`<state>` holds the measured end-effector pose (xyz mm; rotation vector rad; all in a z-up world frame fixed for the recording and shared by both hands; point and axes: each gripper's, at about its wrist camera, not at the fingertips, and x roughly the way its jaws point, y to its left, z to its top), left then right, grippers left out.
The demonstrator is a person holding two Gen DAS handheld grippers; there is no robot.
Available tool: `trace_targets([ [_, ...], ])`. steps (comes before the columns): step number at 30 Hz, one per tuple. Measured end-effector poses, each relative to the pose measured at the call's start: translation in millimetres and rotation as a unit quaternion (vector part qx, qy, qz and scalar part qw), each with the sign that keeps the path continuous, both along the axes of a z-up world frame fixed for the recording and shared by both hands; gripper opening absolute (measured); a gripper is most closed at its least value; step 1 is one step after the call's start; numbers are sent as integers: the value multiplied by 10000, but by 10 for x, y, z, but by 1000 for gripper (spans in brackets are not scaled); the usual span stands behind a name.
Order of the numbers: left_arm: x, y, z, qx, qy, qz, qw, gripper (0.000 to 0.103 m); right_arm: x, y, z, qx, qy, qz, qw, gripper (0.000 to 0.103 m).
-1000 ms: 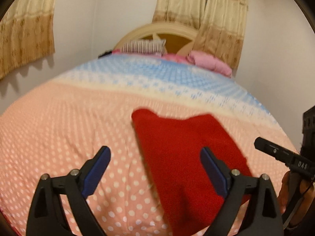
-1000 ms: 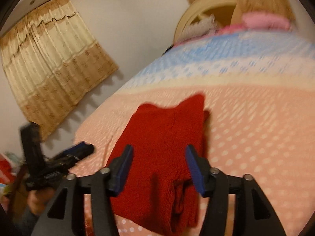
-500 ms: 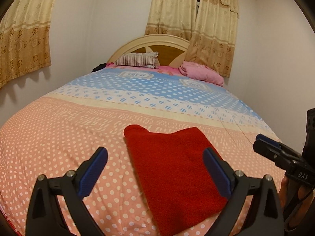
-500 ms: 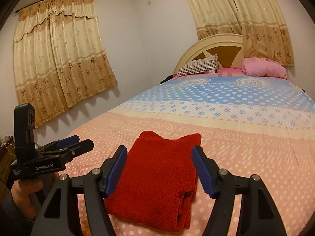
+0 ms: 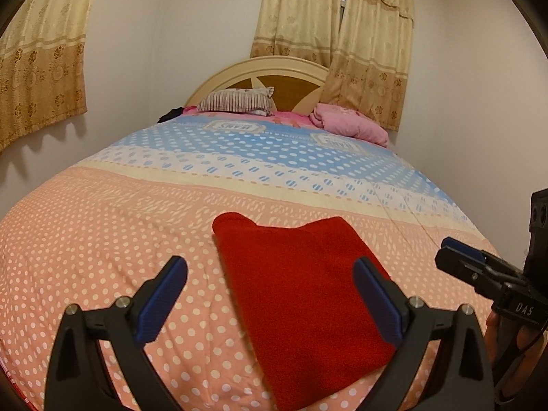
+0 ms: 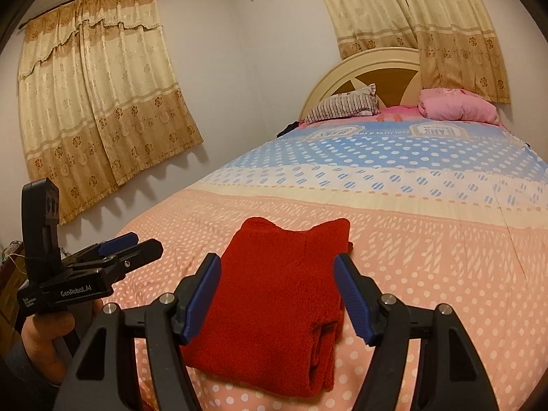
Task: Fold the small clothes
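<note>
A folded red garment (image 5: 301, 294) (image 6: 281, 294) lies flat on the dotted pink part of the bedspread (image 5: 102, 239), near the front edge of the bed. My left gripper (image 5: 270, 287) hovers above it, open, with nothing between its blue pads. My right gripper (image 6: 277, 287) also stands open over the garment and holds nothing. In each wrist view the other gripper shows at the side, held by a hand: the right gripper (image 5: 479, 270) and the left gripper (image 6: 113, 257).
Far end of the bed: a striped pillow (image 5: 236, 101), a pink pillow (image 5: 349, 125) and a rounded headboard (image 5: 263, 72). Curtains (image 6: 96, 102) hang on the left wall and behind the headboard. A white wall runs close along the bed's right side.
Both grippers have lifted and tilted back from the red garment, so the whole bed and room now show. The garment lies still in the same folded shape.
</note>
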<state>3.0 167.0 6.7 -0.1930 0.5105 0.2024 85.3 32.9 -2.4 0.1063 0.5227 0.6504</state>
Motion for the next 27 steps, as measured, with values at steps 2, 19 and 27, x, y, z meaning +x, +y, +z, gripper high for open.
trace_targets([
  [2,0,-7,-5,-1,1,-2,10000,100,-9,5,-4,-6,1,9,10000,69],
  [19,5,-23,0,-18,-8,-19,10000,100,-40,5,4,3,9,23,10000,69],
  [27,18,-18,11,85,26,19,10000,100,-54,14,19,23,-13,5,10000,69],
])
